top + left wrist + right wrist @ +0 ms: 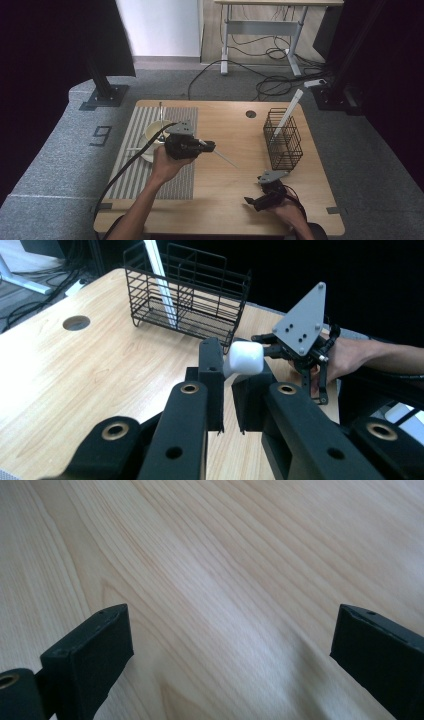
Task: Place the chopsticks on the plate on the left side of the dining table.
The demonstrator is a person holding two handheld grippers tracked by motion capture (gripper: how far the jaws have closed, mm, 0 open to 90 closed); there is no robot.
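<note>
One white utensil (pixel 223 158) pinched in our left gripper (pixel 231 371) jaws, basket-bound (pixel 283 136); right gripper (pixel 256 199) jaws wide, waiting.

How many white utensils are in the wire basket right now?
1: a white utensil leans in the wire basket's far end, poking above its rim. None seems hidden.

Light wood table (pixel 225 190) with a round hole (pixel 251 114) near the far edge, standing on grey carpet (pixel 55 165). Striped grey mat (pixel 134 175) over the left part, reaching from far edge toward the near one. On the mat, a pale bowl (pixel 151 137) with white sticks (pixel 161 110) beside it. On the right, straight on the wood, a black wire basket (pixel 283 140), upright, well apart from the mat. Middle of the wood bare.
</note>
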